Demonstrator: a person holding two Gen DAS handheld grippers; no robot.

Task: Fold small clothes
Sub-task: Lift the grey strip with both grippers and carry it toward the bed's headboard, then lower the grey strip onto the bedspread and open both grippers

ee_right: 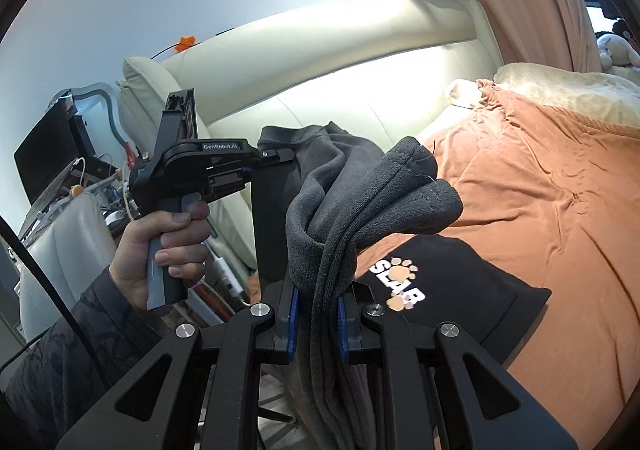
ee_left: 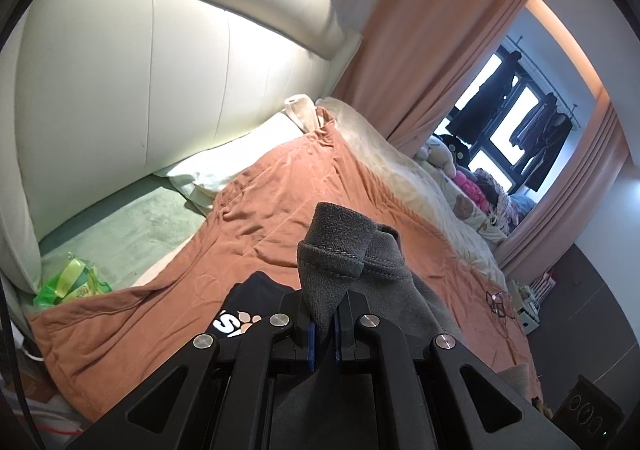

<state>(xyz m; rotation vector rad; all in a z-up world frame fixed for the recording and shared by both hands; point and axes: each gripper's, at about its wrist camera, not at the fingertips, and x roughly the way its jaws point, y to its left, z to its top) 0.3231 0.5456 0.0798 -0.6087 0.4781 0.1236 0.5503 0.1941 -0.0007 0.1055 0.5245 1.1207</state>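
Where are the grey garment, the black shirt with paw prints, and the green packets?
Grey garment (ee_right: 360,201): right wrist view, bunched fold above the jaws.
Black shirt (ee_right: 460,290): right wrist view, plain cloth beside the print.
Green packets (ee_left: 70,284): left wrist view, middle of the pile.

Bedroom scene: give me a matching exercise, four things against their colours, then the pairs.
Things:
1. garment held in both grippers
2. bedspread
3. folded shirt with paw print
4. headboard

Colours:
A. cream
B. black
C. grey
D. orange-brown

Pairs: 1-C, 2-D, 3-B, 4-A
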